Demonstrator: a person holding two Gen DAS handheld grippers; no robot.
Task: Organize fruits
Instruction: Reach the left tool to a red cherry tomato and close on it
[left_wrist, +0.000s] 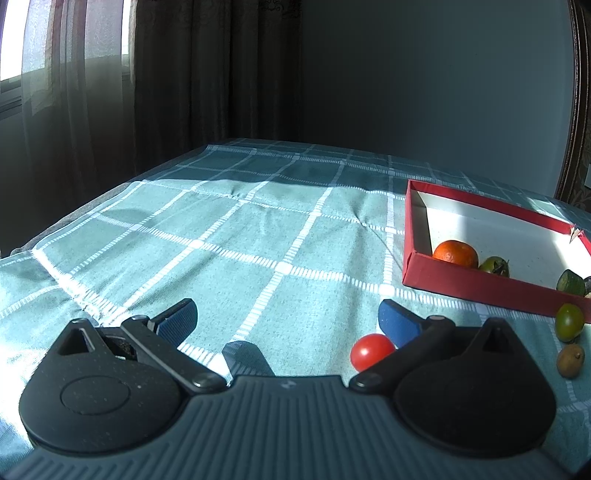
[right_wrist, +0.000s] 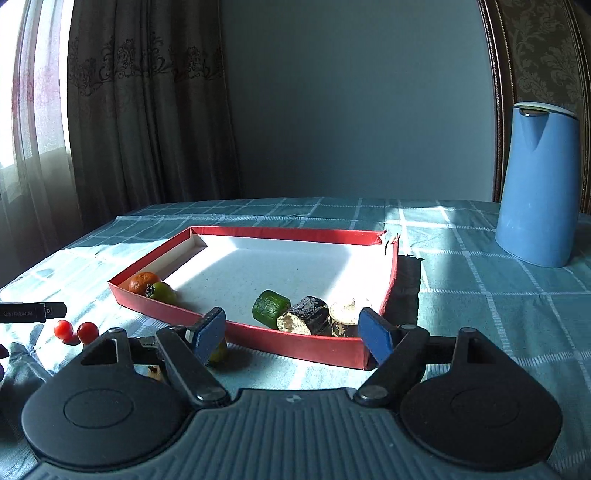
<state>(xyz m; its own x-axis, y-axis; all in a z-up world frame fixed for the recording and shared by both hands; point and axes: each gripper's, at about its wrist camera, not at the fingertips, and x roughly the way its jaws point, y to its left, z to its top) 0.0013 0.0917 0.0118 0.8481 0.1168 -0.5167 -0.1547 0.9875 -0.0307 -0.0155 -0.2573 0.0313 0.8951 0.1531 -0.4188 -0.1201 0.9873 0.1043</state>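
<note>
Broadly, the scene is taken up by a table covered with a teal checked cloth, on which a shallow red box with a white floor is set. A tall blue jug is seen standing well apart from the box, toward the far right of the right wrist view.

Both tools are pitched gently downward toward the cloth. The right gripper is held at the box's near wall with its jaws spread wide and nothing between them; the left gripper is likewise held open and empty, low over bare cloth, to the left of the box.

Inside the box, an orange and a green persimmon-like fruit are lodged together in the near left corner. A green chunk, a dark chunk and a pale round piece are clustered against the near right wall.

Outside the box, a green fruit and a small brown fruit are seen on the cloth just beside its near wall. A cherry tomato lies just beside the left gripper's right finger; whether they touch cannot be told. A second tomato is visible close to it in the right wrist view.
</note>
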